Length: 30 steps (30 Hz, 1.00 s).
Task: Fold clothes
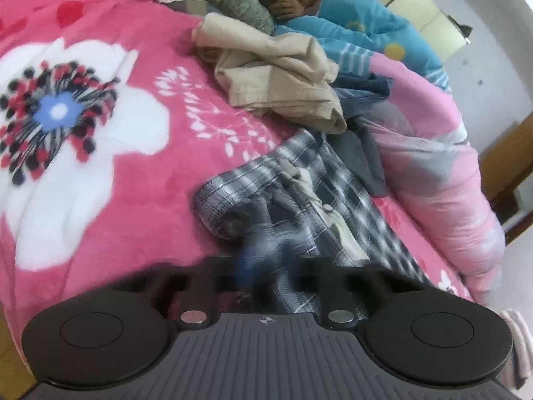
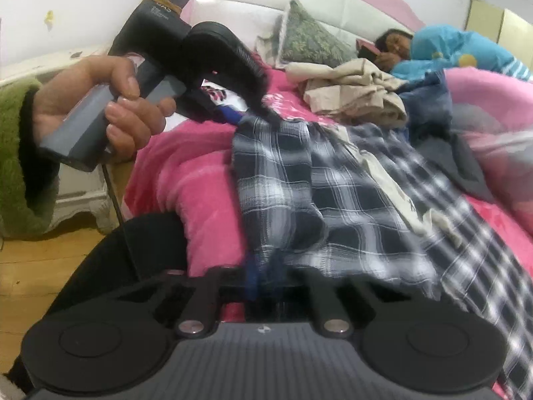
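Plaid garment point(image 2: 333, 180): on the bed point(image 1: 116, 200) near its front edge, long axis running away toward the far right.
Left gripper point(image 2: 263, 113): pinching the farther corner.
Right gripper point(image 2: 263, 266): fingers pressed on the near hem — nearer hand.
Count: one plaid, one beige pile point(image 1: 276, 76), two grippers.

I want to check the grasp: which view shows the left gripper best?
The right wrist view: the left gripper shows from the side, shut on the plaid shirt. The left wrist view shows only its blurred fingertips in the cloth.
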Each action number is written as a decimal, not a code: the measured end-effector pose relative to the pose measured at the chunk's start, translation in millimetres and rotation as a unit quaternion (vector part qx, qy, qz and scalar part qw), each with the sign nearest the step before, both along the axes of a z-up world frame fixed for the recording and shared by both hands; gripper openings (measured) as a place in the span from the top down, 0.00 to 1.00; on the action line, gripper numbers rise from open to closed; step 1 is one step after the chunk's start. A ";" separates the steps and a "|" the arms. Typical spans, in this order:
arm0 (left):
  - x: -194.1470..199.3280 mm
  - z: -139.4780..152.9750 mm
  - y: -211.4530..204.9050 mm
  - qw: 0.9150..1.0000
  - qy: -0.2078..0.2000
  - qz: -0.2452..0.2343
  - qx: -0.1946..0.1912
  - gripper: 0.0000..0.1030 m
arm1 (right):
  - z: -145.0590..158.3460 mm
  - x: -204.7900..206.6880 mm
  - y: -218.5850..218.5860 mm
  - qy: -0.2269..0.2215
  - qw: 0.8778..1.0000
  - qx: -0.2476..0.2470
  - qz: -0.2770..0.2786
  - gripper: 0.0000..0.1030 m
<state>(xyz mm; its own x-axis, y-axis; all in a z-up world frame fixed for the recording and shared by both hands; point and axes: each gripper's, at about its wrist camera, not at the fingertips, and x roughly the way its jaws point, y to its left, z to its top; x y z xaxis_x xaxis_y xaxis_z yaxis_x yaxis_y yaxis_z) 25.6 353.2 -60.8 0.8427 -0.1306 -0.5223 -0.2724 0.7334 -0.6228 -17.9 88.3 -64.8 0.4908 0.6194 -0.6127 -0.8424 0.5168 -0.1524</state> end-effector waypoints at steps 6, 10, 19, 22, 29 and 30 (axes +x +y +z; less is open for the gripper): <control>-35.7 14.7 19.8 0.997 -0.066 0.040 -0.005 0.99 | 26.6 10.9 -30.0 0.060 0.995 0.080 0.011 0.97; -33.9 -14.4 40.9 0.997 -0.021 0.052 -0.058 1.00 | 7.8 15.2 -20.0 0.092 0.994 0.063 0.015 0.98; -2.5 -8.8 16.5 1.000 -0.011 -0.015 -0.024 0.37 | 7.4 10.8 -14.9 0.094 0.993 0.073 0.018 0.98; 9.2 -5.5 5.7 1.000 0.004 -0.021 0.011 0.98 | 8.9 8.8 -16.0 0.088 0.993 0.076 0.012 0.98; -15.7 9.4 17.8 0.999 -0.041 0.012 0.016 1.00 | 27.8 6.3 -31.1 0.067 0.992 0.103 0.011 0.99; -16.5 6.0 20.3 0.999 -0.035 0.015 0.018 1.00 | 25.3 6.3 -30.1 0.071 0.992 0.103 0.014 0.99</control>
<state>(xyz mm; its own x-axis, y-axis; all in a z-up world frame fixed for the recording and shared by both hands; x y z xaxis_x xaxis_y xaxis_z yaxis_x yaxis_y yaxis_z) 9.1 373.5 -54.8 0.8810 -0.0871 -0.4651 -0.2506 0.7477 -0.6149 -11.6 58.2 -39.5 0.3899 0.7503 -0.5339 -0.8621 0.5011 0.0747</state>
